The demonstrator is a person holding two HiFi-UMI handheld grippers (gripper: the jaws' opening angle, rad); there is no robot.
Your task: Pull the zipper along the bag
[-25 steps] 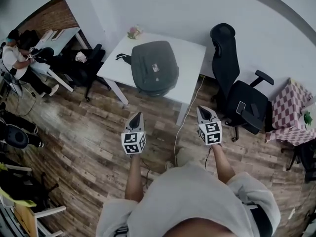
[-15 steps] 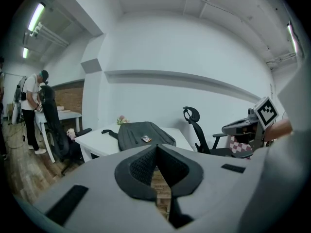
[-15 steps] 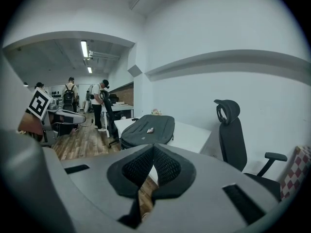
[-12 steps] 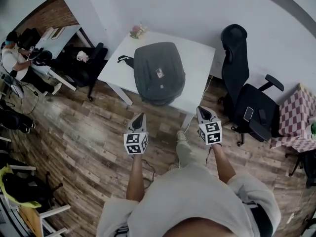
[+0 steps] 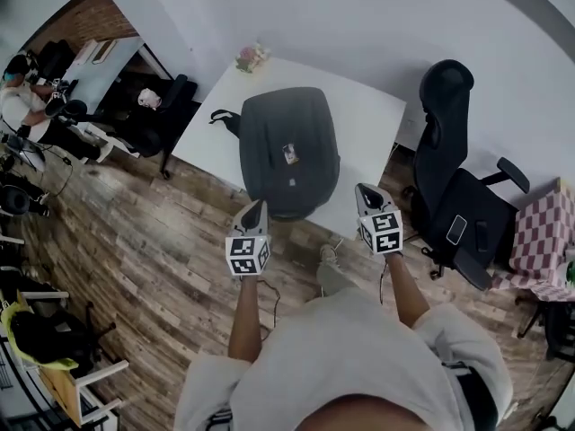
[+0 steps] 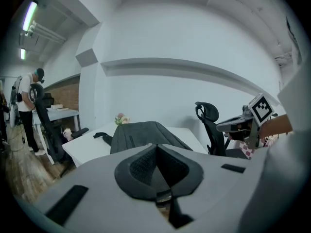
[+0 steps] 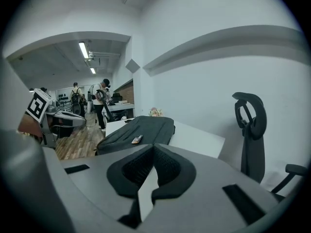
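A dark grey backpack lies flat on the white table, with a small tag on its top and its near end hanging over the table's front edge. The left gripper view shows the backpack ahead, and the right gripper view shows the backpack ahead to the left. My left gripper is shut and empty, just short of the bag's near end. Held to the right of the bag near the table's front edge, my right gripper is likewise shut and empty. I cannot make out the zipper pull.
A black office chair stands right of the table, a checkered cloth beyond it. A small flower pot sits at the table's far corner. Another desk with dark chairs and a person are at the left. Wooden floor lies around.
Both grippers have travelled forward towards the table and bag, which now lie much nearer. Both stay shut throughout.
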